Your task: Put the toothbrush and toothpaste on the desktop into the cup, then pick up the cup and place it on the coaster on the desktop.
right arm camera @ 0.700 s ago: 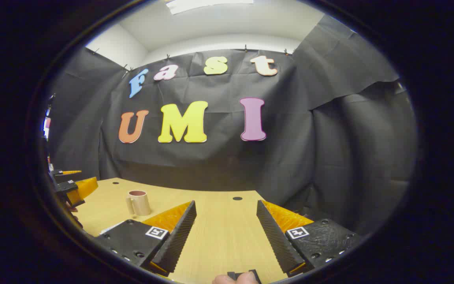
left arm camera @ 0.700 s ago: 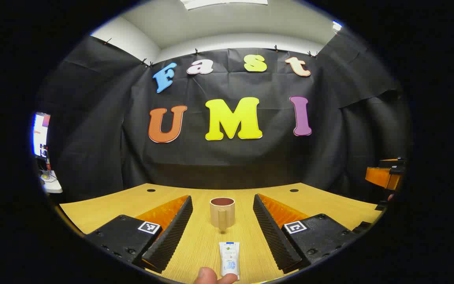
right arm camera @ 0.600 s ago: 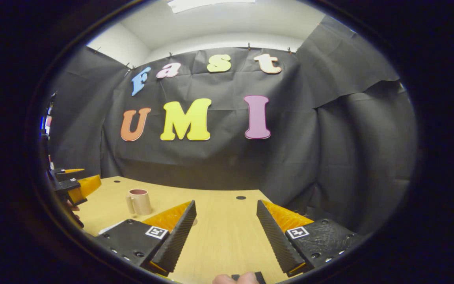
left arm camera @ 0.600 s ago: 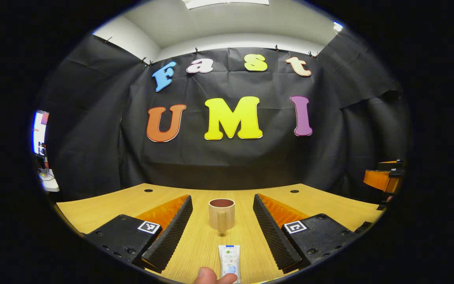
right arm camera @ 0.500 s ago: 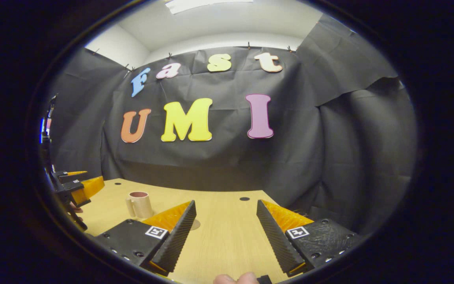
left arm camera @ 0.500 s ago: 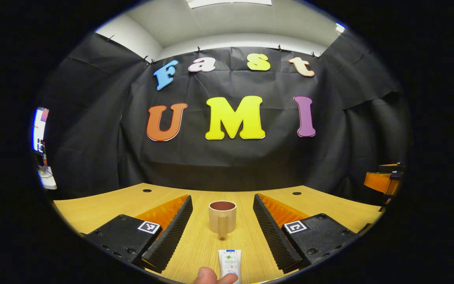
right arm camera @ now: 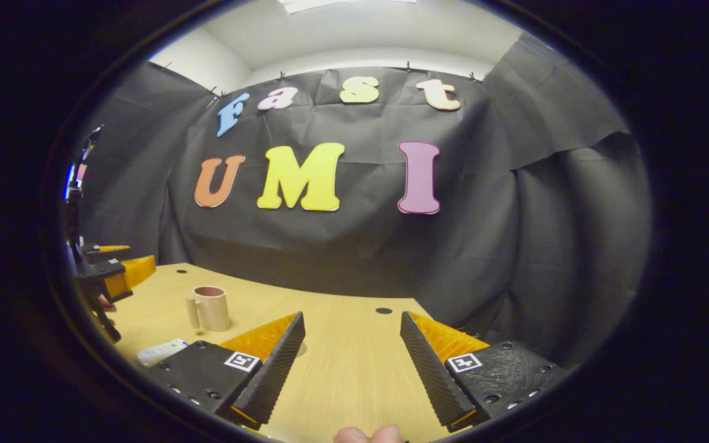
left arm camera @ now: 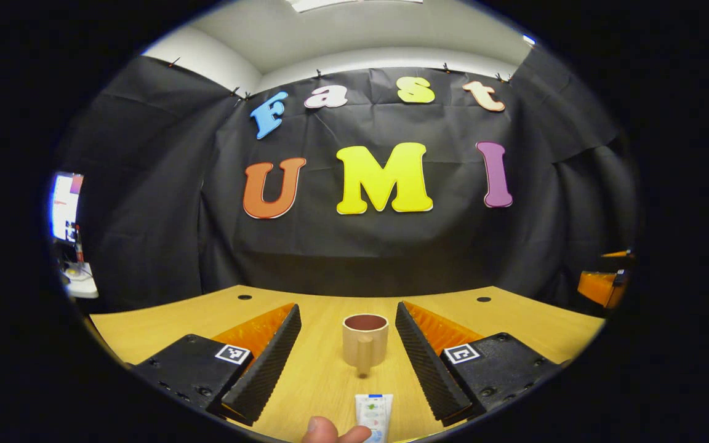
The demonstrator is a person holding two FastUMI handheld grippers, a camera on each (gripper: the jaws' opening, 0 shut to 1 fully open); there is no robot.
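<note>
Pale wood desktop (left arm camera: 164,323) carries the mug (left arm camera: 365,340) upright with the toothpaste tube (left arm camera: 374,415) lying flat just before it, so we judge the tube's pickup is in hand. Our left gripper (left arm camera: 347,351) is spread wide, level, framing both; it must drop nearer. The right gripper (right arm camera: 352,363) hovers released.

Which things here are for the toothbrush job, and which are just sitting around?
For the job:
- beige ceramic cup with a handle
- white toothpaste tube
- left gripper, open
- right gripper, open

Just around:
- lit monitor screen beyond the booth
- wooden desktop itself
</note>
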